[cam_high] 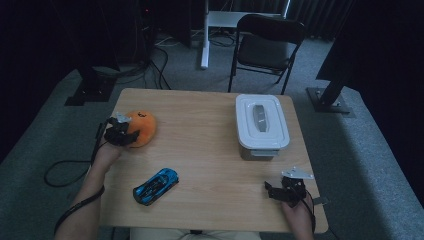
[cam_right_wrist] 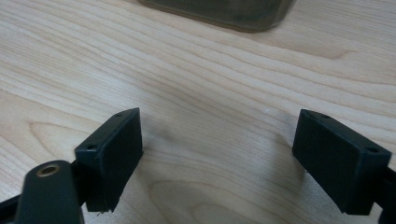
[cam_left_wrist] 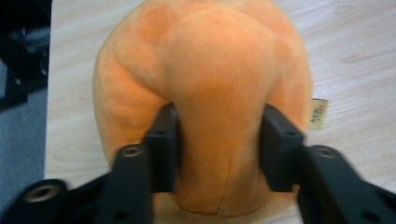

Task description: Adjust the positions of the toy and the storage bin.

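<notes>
The left hand-held gripper (cam_left_wrist: 219, 149) is seen clenched on an orange plush toy (cam_left_wrist: 205, 88), a fold of the soft body being pinched between the two black jaws; a small fabric tag (cam_left_wrist: 317, 113) is visible at the toy's side. In the high view this toy (cam_high: 141, 127) is located near the left edge of the wooden desk (cam_high: 205, 130). The right hand-held gripper (cam_right_wrist: 217, 158) is held released, jaws wide apart above bare wood, at the near right corner of the desk. A blue toy car (cam_high: 155, 185) lies between the two grippers, toward the front. A white lidded container (cam_high: 261, 124) stands beyond the right gripper. A black folding chair (cam_high: 267, 45) is placed behind the desk on grey carpet (cam_high: 380, 150).
</notes>
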A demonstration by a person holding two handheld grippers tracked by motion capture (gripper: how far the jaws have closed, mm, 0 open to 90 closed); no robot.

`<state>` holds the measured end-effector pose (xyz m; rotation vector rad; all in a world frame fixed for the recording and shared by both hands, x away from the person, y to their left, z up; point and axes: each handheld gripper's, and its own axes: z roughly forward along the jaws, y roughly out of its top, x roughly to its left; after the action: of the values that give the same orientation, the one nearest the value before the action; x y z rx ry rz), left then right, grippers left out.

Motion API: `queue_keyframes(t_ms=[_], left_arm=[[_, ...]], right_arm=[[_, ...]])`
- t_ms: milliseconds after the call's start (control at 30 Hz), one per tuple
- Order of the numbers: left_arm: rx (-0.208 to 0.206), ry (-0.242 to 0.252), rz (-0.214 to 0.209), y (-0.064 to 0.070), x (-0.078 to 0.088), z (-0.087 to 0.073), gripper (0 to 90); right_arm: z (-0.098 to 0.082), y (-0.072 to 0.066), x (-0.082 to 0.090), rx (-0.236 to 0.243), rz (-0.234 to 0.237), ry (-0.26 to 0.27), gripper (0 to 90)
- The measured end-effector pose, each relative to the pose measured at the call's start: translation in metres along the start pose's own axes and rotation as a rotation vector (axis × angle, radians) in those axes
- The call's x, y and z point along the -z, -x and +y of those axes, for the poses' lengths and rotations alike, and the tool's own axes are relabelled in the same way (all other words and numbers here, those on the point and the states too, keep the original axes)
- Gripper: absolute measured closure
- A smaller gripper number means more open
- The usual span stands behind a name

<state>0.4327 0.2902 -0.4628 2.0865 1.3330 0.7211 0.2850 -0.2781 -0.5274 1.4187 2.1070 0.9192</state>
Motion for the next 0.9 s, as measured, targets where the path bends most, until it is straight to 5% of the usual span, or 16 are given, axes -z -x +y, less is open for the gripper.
queue_keyframes(t_ms=[167,400,667,733,900], left_arm=[[-0.029,0.021,-0.046,0.001,0.013,0.000,70.3],[-0.160,0.079,-0.239,0.013,0.032,-0.012,70.4],[-0.247,0.059,-0.321,0.023,0.045,-0.022,68.5],[-0.241,0.043,-0.303,0.023,0.042,-0.024,61.4],[-0.225,0.103,-0.286,0.024,0.039,-0.029,22.3]], right_arm=[[0.000,0.000,0.000,0.000,0.000,0.000,15.6],[0.000,0.000,0.000,0.000,0.000,0.000,15.6],[0.000,0.000,0.000,-0.001,-0.001,0.000,15.6],[0.000,0.000,0.000,-0.001,-0.001,0.000,15.6],[0.000,0.000,0.000,0.000,0.000,0.000,15.5]])
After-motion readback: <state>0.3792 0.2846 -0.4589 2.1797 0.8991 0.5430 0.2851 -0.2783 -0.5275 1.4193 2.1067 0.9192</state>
